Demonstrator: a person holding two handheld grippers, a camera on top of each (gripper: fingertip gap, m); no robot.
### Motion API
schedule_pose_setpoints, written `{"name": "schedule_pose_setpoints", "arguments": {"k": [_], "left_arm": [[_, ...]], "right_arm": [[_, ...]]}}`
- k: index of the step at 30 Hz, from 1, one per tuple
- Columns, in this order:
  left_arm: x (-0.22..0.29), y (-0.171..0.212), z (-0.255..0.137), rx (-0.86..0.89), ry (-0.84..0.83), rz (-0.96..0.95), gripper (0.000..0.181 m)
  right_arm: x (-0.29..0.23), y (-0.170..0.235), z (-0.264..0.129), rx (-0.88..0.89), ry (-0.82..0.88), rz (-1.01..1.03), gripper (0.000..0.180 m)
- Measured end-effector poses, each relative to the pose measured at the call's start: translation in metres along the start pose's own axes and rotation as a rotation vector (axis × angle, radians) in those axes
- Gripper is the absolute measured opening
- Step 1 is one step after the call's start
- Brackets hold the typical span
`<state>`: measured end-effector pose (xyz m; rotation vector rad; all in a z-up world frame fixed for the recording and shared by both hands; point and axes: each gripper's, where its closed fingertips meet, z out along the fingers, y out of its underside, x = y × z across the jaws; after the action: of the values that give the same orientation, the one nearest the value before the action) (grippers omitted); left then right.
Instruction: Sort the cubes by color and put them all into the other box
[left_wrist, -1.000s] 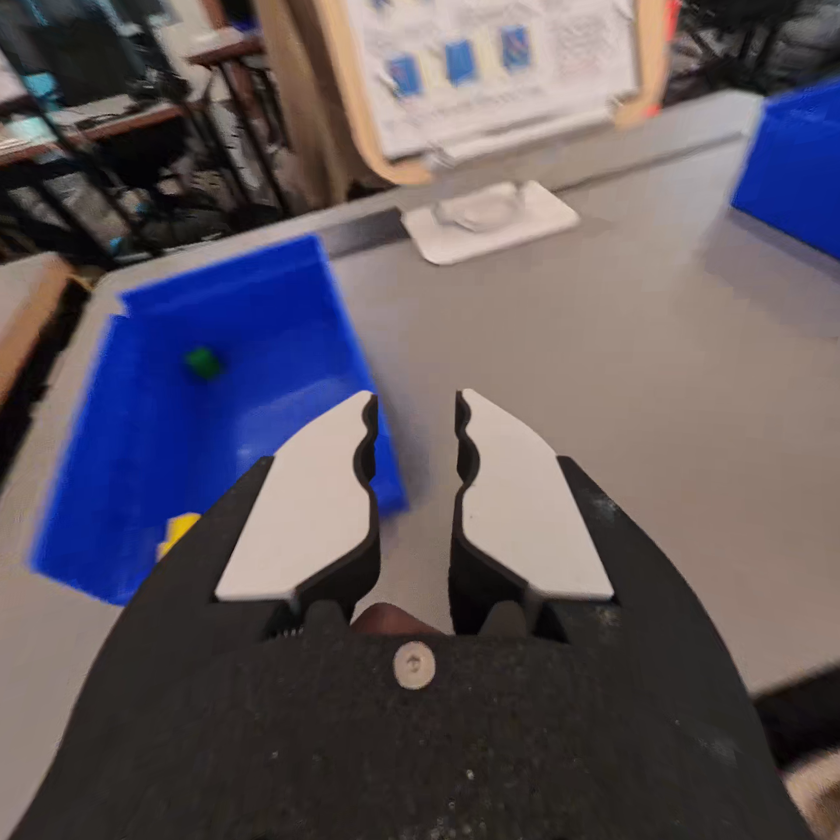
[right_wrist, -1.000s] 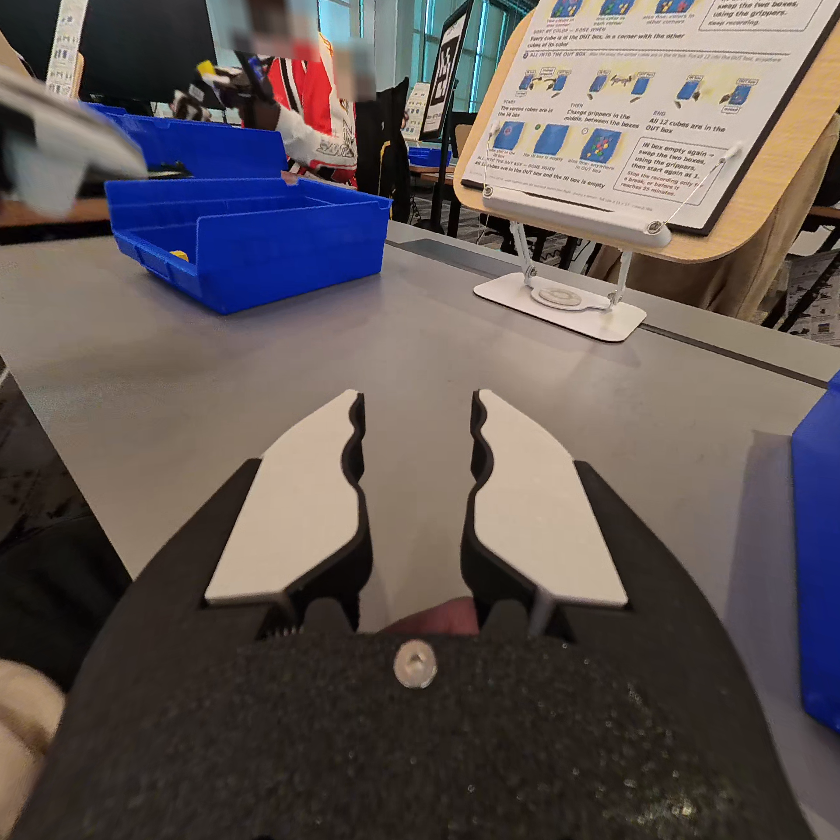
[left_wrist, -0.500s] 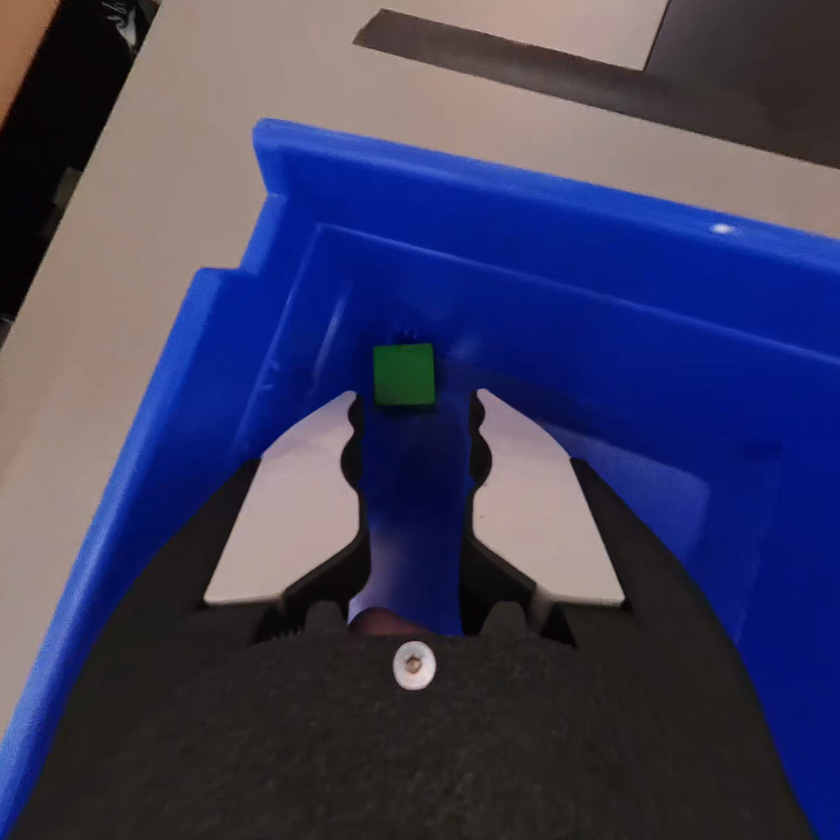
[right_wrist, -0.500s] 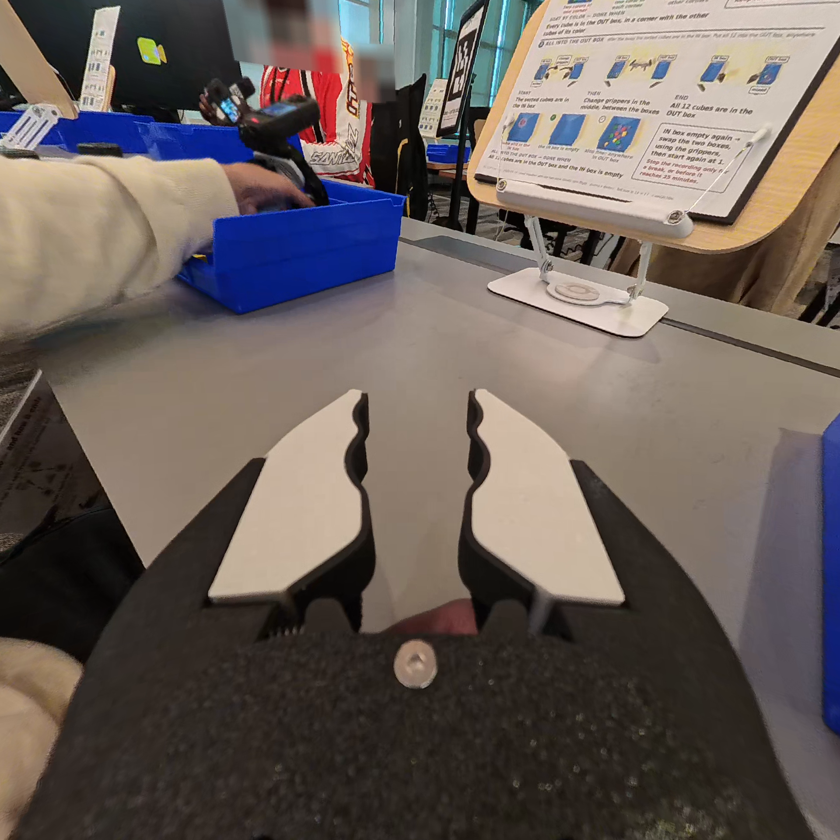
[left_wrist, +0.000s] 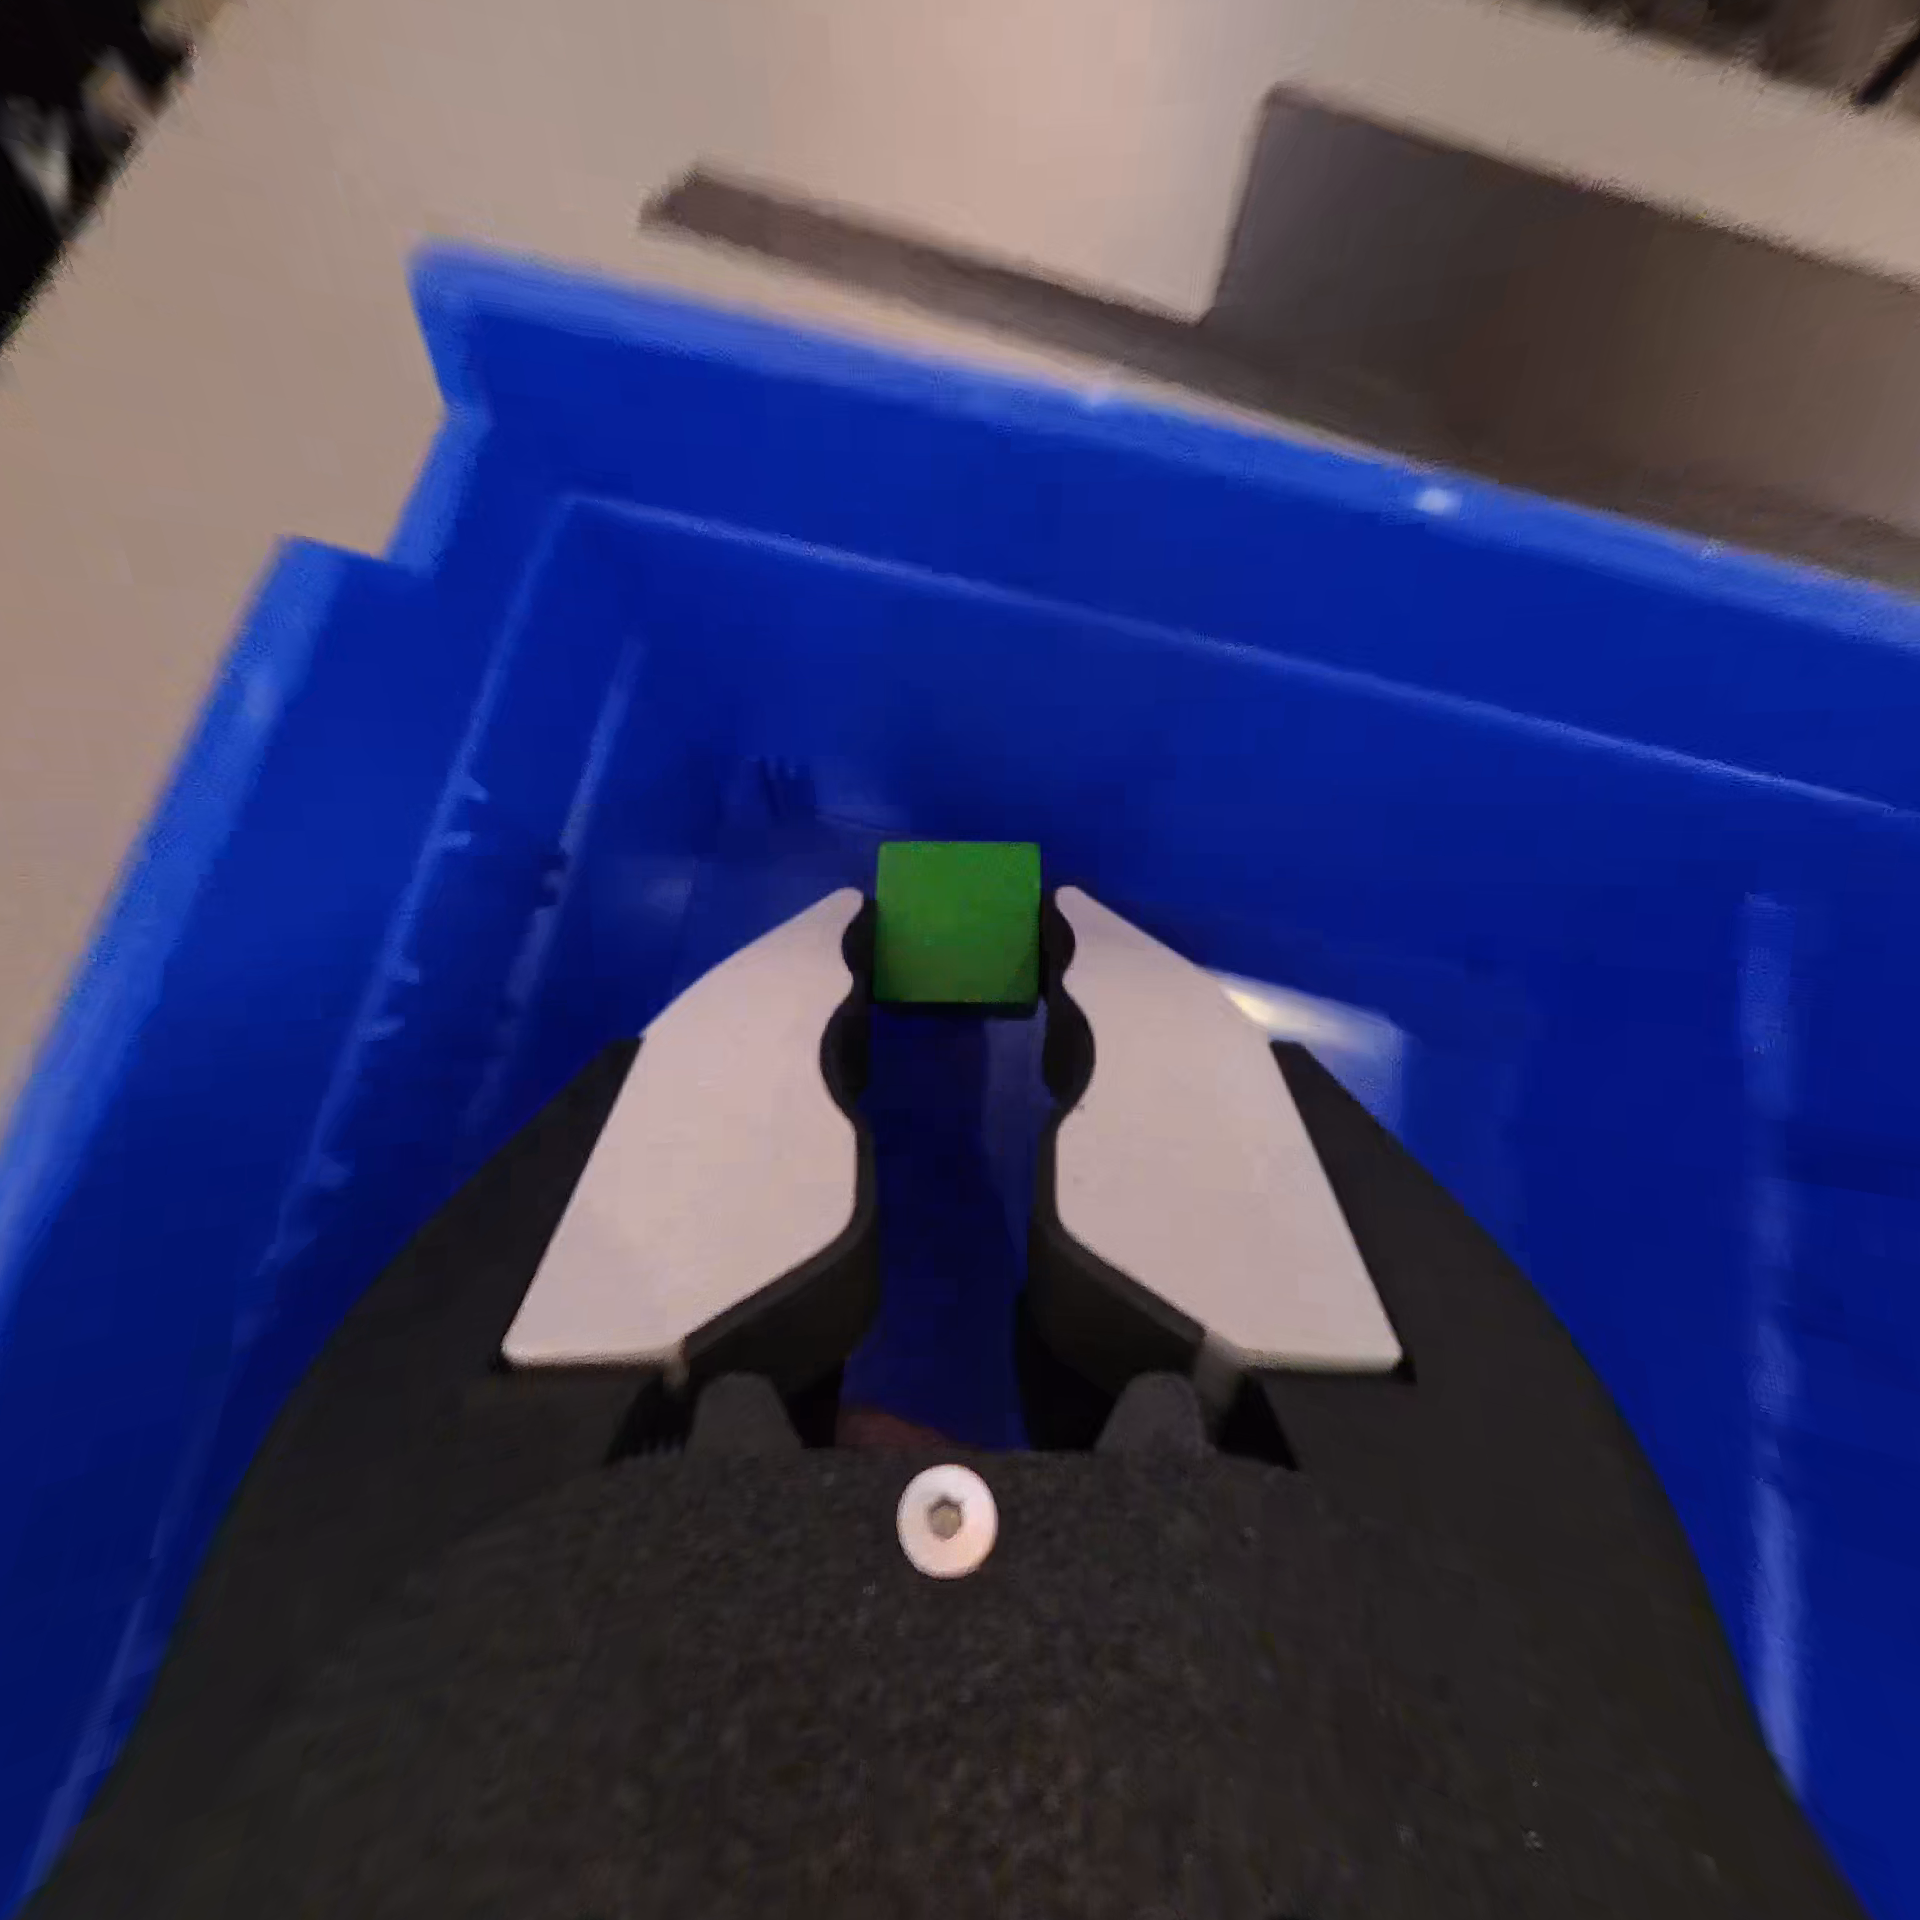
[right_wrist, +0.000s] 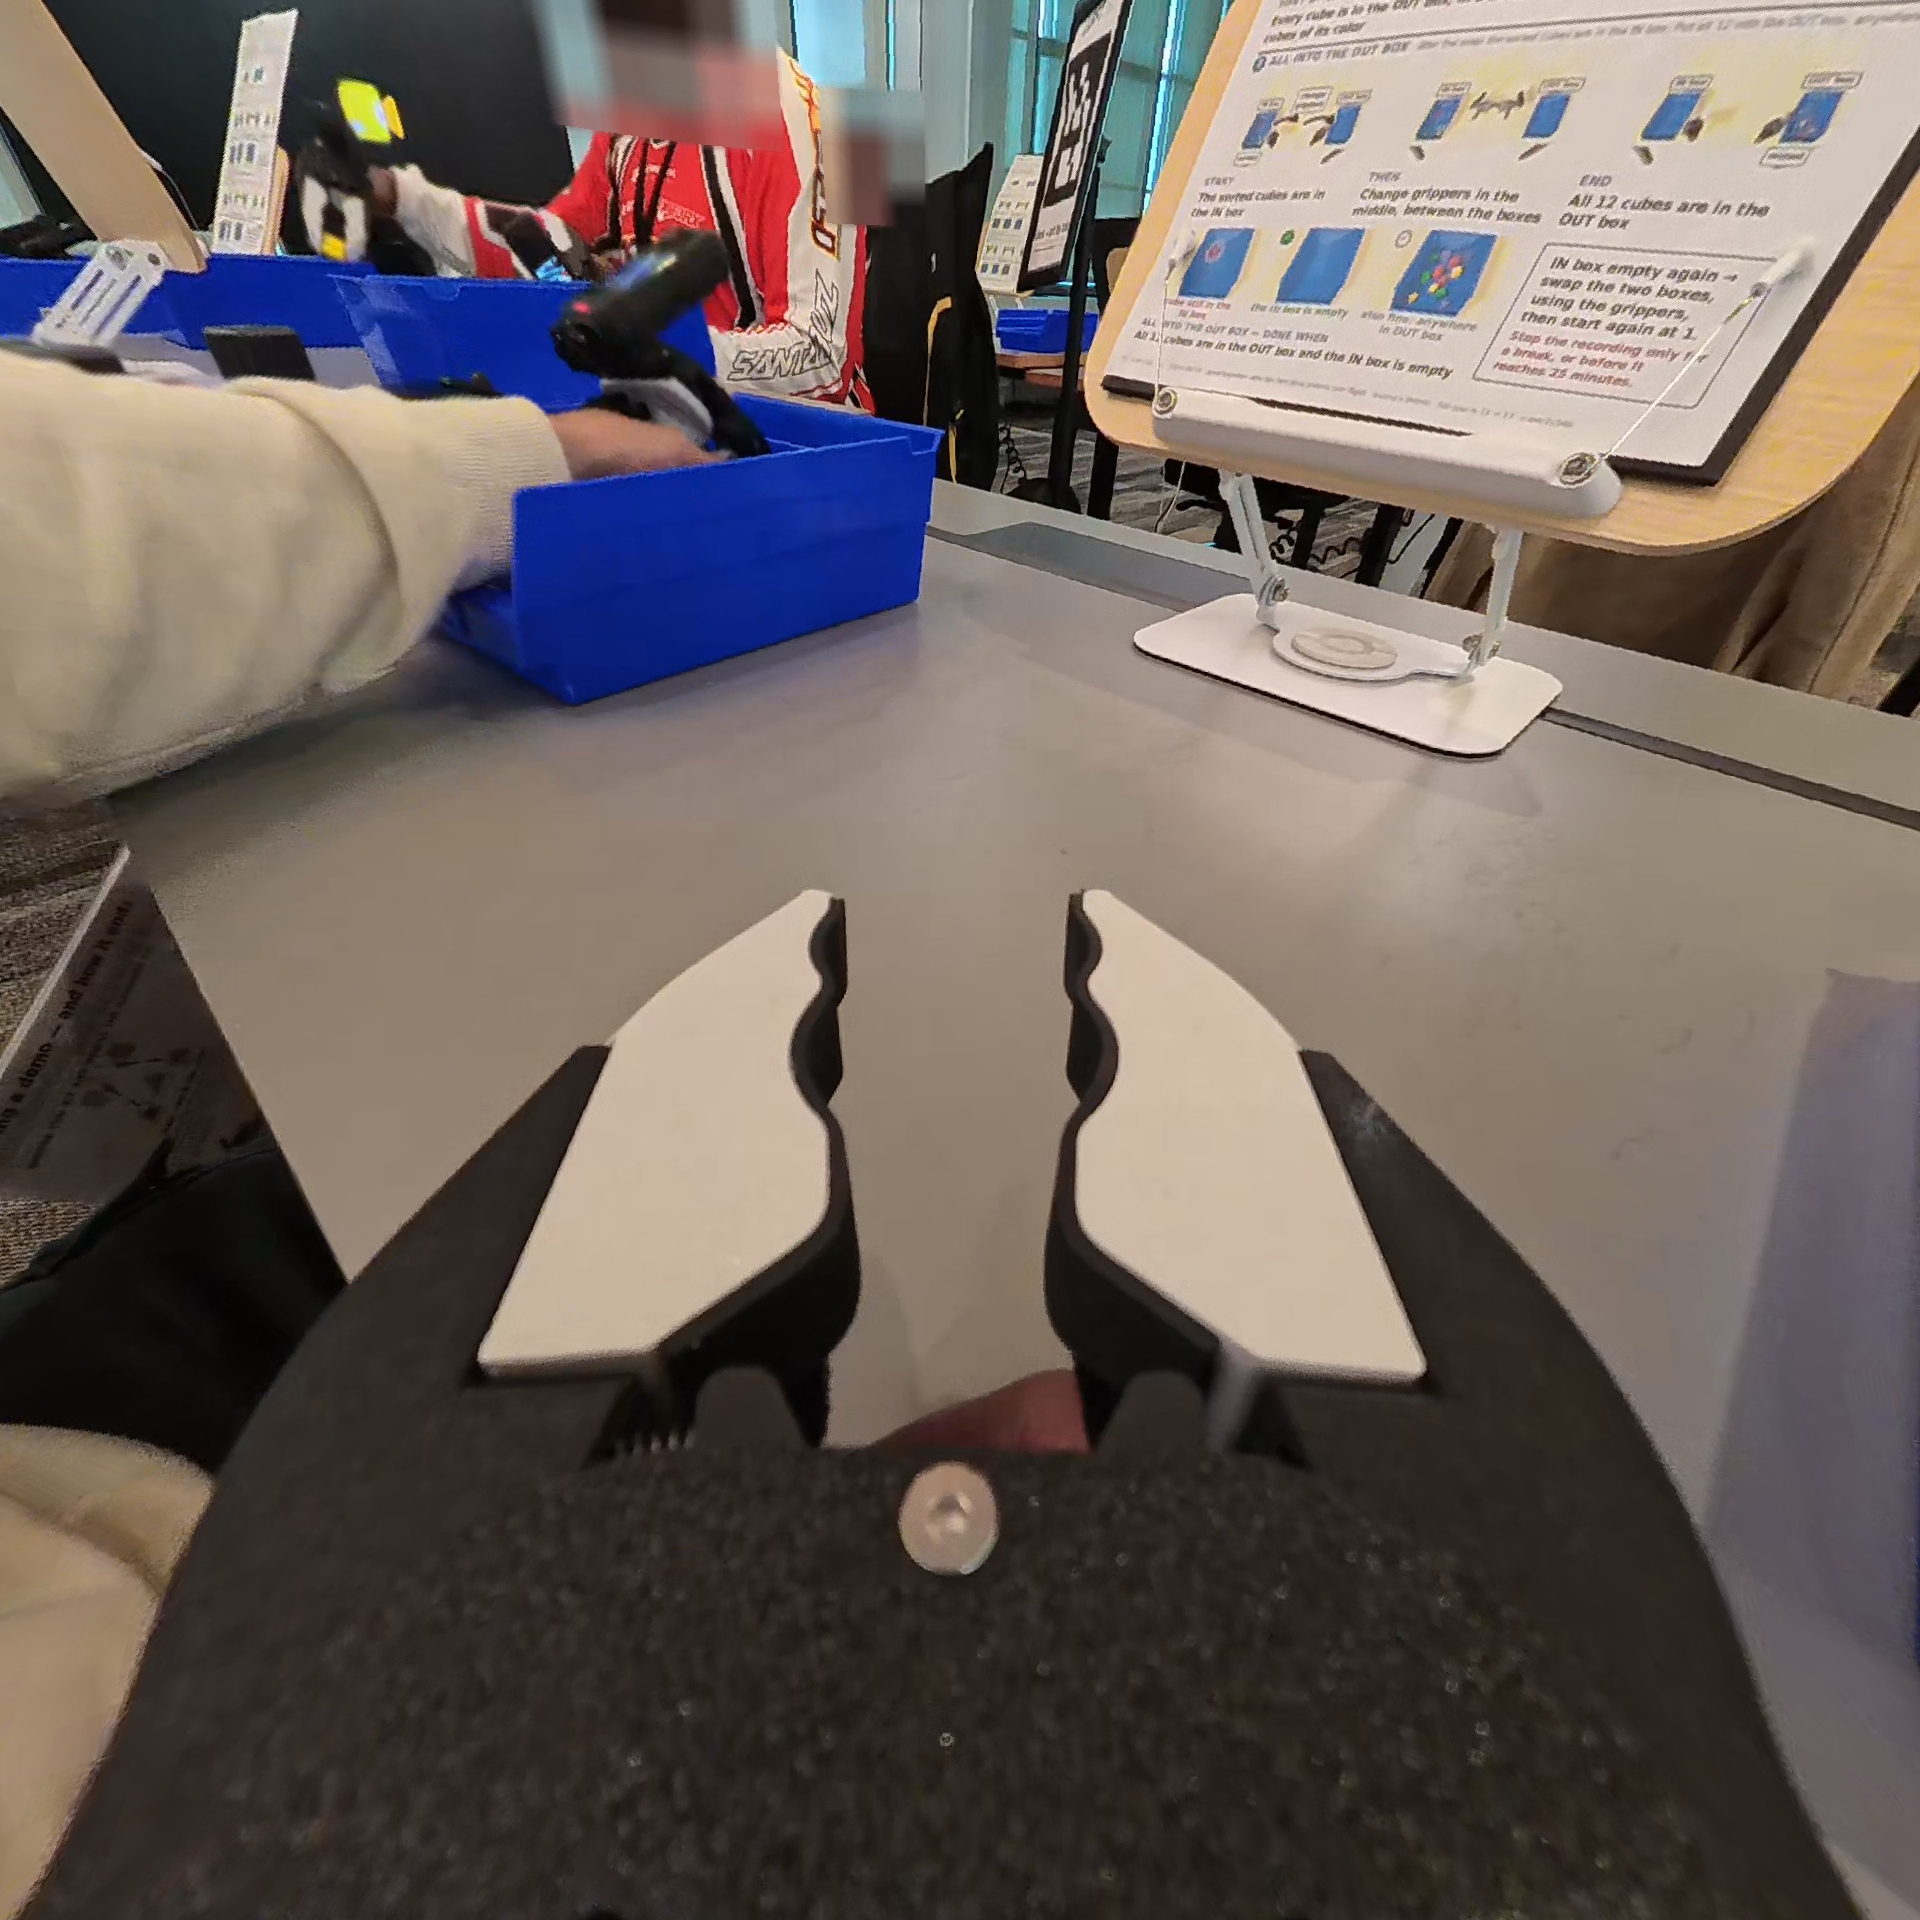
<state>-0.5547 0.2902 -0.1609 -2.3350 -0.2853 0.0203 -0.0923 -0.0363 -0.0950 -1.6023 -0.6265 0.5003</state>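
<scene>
In the left wrist view my left gripper (left_wrist: 956, 925) is down inside a blue box (left_wrist: 1351, 644), near its far left corner. Its fingertips press both sides of a green cube (left_wrist: 956, 920) that sits by the box's far wall. No other cube shows in this view. In the right wrist view my right gripper (right_wrist: 956, 914) is open and empty, held low over the grey table (right_wrist: 1039, 790). The same blue box (right_wrist: 727, 561) stands at the far left there, with a cream sleeve (right_wrist: 260, 540) reaching into it.
An instruction board on a white stand (right_wrist: 1351, 665) stands at the table's far side. Behind the table a person in a red and white jacket (right_wrist: 769, 260) is at other blue boxes (right_wrist: 208, 301). The table's near edge runs at the left (right_wrist: 208, 987). The gap from one gripper's tips to the other's is roughly 55 centimeters.
My left gripper swung down into the blue box, moved up to the green cube and closed its fingers onto it. My right gripper stayed open and only drifted slightly.
</scene>
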Motion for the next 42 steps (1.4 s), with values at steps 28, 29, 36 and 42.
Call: {"name": "schedule_pose_setpoints", "arguments": {"k": [28,29,36,42], "left_arm": [[0.275,0.19,-0.37,0.656,1.393,1.012,0.029],[0.287,0.196,-0.37,0.655,1.407,1.063,0.029],[0.334,0.237,-0.328,0.561,1.258,1.4,0.029],[0.338,0.251,-0.309,0.538,1.083,1.54,0.029]], "right_arm": [[-0.068,-0.058,0.038,-0.006,-0.89,0.944,0.047],[-0.068,-0.064,0.041,0.012,-0.941,1.002,0.049],[-0.06,-0.049,0.052,0.041,-0.943,1.06,0.043],[-0.057,-0.023,0.054,-0.091,-0.832,0.984,0.038]]}}
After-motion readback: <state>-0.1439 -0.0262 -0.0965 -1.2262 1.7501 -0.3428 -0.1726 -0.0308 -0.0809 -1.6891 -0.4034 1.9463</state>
